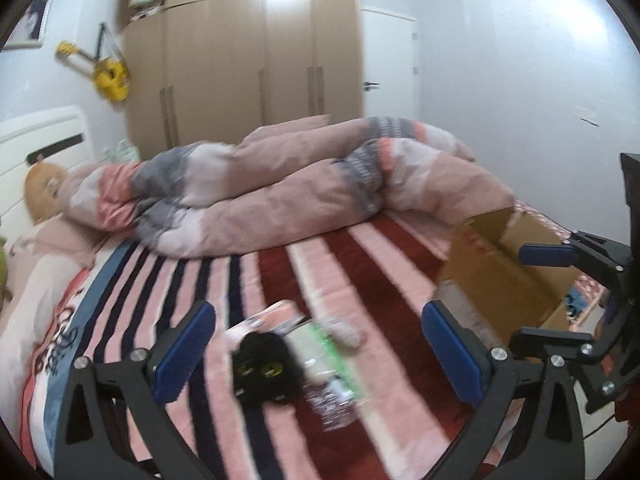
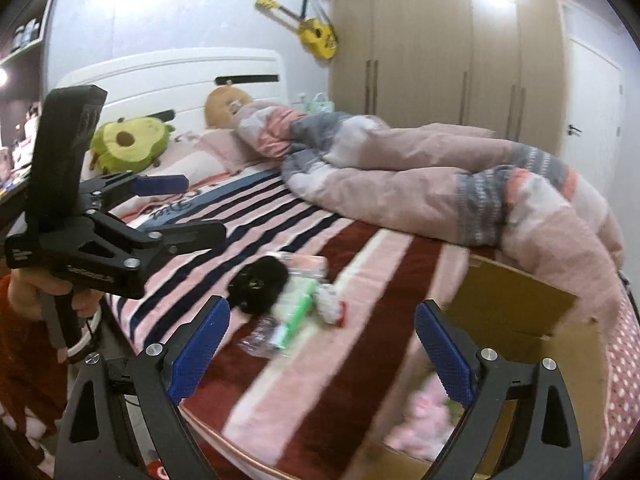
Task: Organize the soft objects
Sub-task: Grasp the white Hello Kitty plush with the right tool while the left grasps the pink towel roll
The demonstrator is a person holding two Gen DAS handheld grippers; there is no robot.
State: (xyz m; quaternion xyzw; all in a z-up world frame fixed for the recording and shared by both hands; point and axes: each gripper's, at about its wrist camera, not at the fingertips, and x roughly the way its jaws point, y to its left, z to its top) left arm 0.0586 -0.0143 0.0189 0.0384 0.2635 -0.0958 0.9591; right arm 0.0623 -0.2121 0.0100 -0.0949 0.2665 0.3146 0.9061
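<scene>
A black plush toy with yellow eyes lies on the striped bed, also in the right wrist view. Beside it lie a green-and-white packet, a clear plastic bag and a small white soft item. An open cardboard box stands at the right; in the right wrist view it holds a pink plush. My left gripper is open and empty, above the black plush. My right gripper is open and empty, above the bed beside the box.
A crumpled pink and grey duvet fills the far half of the bed. An avocado plush and a brown plush sit by the headboard. A wardrobe and a door stand behind.
</scene>
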